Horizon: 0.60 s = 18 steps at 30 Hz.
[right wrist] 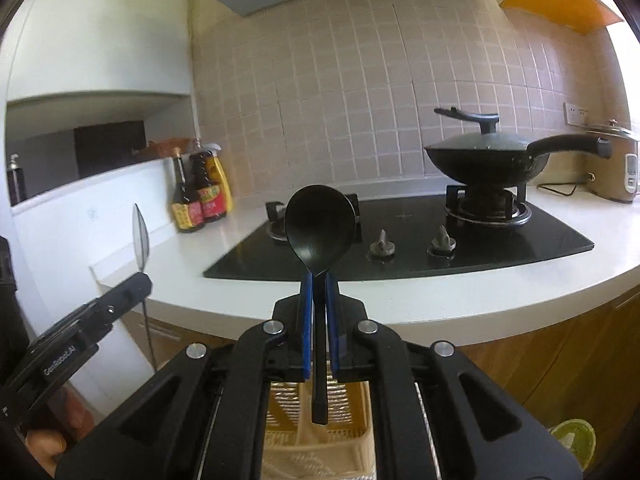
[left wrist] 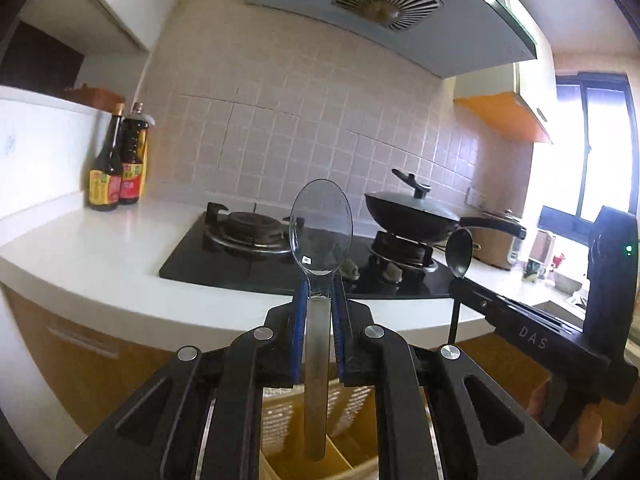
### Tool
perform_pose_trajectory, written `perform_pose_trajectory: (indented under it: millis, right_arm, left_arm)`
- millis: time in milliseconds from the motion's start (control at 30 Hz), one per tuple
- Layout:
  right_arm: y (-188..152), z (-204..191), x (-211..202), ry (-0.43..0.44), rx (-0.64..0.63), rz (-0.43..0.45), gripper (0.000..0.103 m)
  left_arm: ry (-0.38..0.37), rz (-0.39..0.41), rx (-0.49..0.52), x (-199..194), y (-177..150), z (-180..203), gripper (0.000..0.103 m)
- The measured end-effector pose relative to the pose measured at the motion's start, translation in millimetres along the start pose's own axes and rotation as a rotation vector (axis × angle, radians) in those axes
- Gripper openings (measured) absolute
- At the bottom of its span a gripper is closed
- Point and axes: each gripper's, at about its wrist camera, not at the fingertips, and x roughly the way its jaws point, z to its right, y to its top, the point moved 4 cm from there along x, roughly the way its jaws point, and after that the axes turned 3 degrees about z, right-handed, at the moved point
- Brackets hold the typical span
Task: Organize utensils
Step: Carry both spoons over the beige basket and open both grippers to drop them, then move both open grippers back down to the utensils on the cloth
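Note:
My left gripper (left wrist: 319,285) is shut on a clear plastic spoon (left wrist: 321,232), held upright with its bowl up and its handle reaching down into a yellow-beige utensil basket (left wrist: 280,416). My right gripper (right wrist: 319,282) is shut on a black spoon (right wrist: 320,224), also upright, its handle end hanging just above the same basket (right wrist: 280,408). The right gripper with the black spoon (left wrist: 459,254) shows at the right of the left wrist view. The left gripper with the clear spoon (right wrist: 140,236) shows at the left of the right wrist view.
A white counter (left wrist: 100,256) holds a black gas hob (right wrist: 440,248) with a lidded black wok (right wrist: 484,156) on the right burner. Sauce bottles (left wrist: 116,160) stand at the counter's left. A rice cooker (right wrist: 616,164) sits far right. Wooden cabinets lie below.

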Motion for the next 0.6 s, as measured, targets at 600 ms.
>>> perform_pose_trajectory:
  millis: [600]
  right_arm:
    - [-40,17,-23,0.035,0.042,-0.111,0.025]
  left_arm:
    - [-0.024,-0.040,-0.057,-23,-25,-24,0.040]
